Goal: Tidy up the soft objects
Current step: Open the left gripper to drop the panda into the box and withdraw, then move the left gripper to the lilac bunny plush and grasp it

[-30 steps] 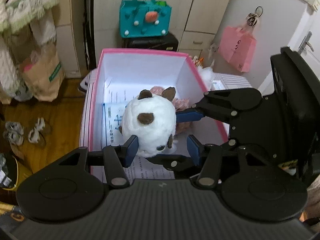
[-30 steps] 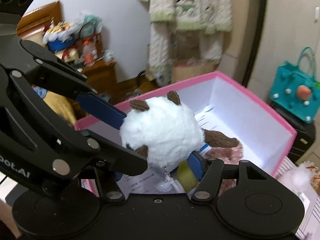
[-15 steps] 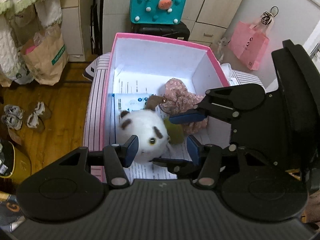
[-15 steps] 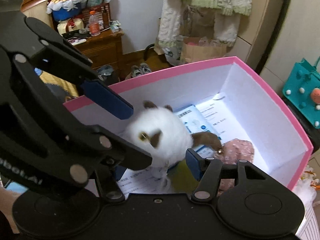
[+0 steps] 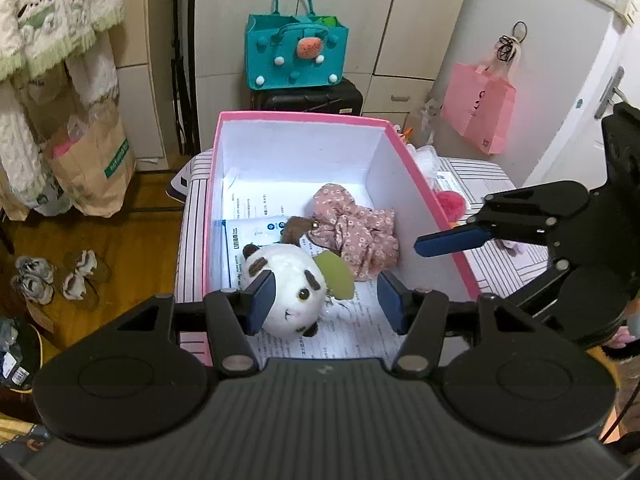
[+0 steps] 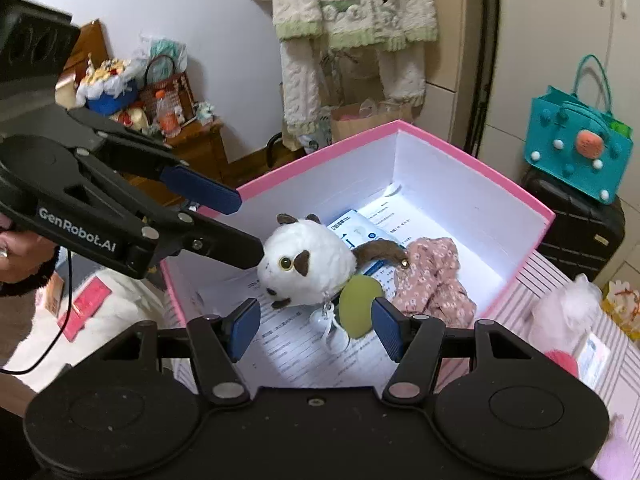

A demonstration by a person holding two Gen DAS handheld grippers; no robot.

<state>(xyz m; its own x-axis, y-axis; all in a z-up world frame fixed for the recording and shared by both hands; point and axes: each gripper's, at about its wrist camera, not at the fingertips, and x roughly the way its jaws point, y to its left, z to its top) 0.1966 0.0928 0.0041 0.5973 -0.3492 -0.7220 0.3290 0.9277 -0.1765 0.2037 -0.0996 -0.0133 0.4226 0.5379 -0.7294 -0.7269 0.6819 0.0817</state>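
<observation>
- Now our left gripper point(image 5: 324, 300) is opening, clear of the white plush toy point(image 5: 290, 290) lying in the pink box point(image 5: 424, 184).
- Our right gripper point(image 6: 316, 328) hangs open, empty, at the box's near end.

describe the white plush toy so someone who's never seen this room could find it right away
Look for the pink box with white walls. Inside on printed papers lies the white plush toy, beside a pink floral cloth. It alone is round and fluffy, with brown ears and glassy eyes.

Pink pompom point(image 5: 451, 202) half behind box wall point(image 5: 424, 184)
</observation>
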